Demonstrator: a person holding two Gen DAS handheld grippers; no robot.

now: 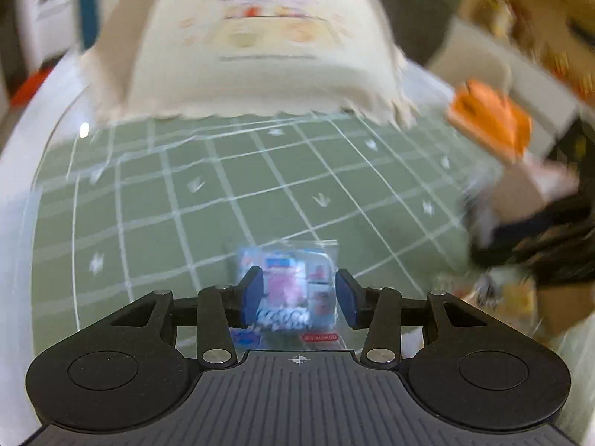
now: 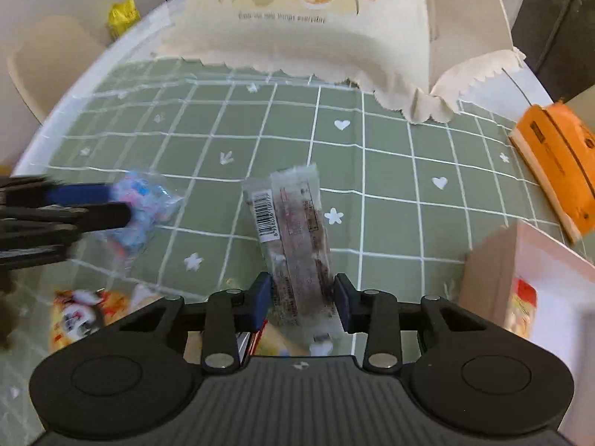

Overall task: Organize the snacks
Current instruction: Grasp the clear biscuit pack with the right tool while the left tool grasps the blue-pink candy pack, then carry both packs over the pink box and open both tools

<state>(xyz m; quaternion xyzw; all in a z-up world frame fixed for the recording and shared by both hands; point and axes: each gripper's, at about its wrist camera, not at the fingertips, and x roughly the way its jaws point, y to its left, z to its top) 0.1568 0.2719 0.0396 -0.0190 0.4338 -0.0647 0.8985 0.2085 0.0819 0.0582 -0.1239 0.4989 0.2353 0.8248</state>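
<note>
A blue-pink snack packet (image 1: 293, 290) is clamped between the left gripper (image 1: 299, 297) pads and a long brown bar (image 2: 293, 245) is pinched in the right gripper (image 2: 302, 303), both lifted off the counter (image 2: 390, 186), presumably for sorting into the fabric bin (image 2: 297, 37) ahead.

We see a small clear snack packet (image 1: 288, 290) printed blue and pink, blurred, at six o'clock in the left view. A long clear-wrapped dark snack bar (image 2: 293, 238) points toward twelve o'clock, barcode side up.
</note>
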